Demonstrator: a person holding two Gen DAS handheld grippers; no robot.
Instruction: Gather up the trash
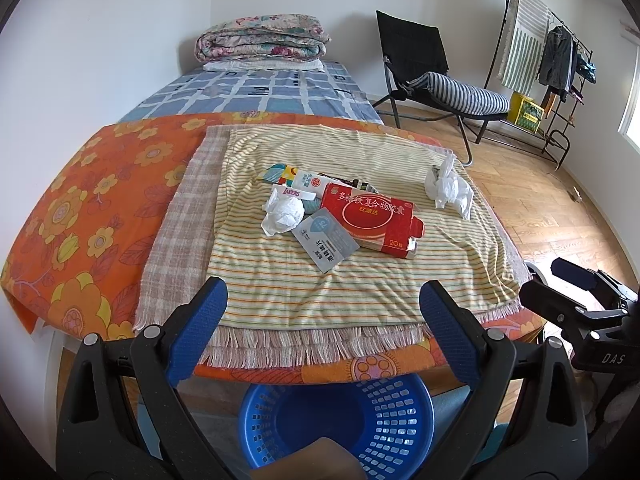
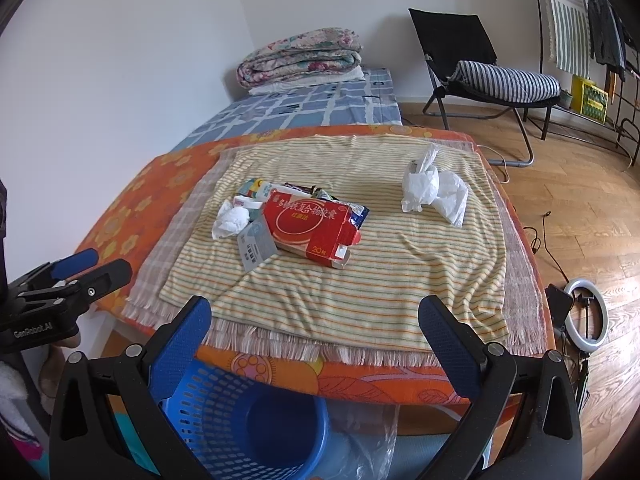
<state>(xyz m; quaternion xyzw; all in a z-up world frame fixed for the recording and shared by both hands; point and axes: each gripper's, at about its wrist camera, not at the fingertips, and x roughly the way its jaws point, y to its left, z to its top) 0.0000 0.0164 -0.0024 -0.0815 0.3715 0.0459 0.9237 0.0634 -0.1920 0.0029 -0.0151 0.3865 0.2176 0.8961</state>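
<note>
Red box (image 1: 370,216) one; tissue wads (image 1: 282,210) two; both tools (image 1: 324,312) (image 2: 316,320) wide open, empty.

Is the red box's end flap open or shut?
Open: the red box has its near-end flaps splayed out, showing the pale inside.

folded quilt (image 1: 262,38) | black folding chair (image 1: 416,50) | clothes rack (image 1: 560,60) | ring light (image 2: 588,316)

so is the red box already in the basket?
No, the red box lies on the striped towel, while the blue basket sits below the table edge.
</note>
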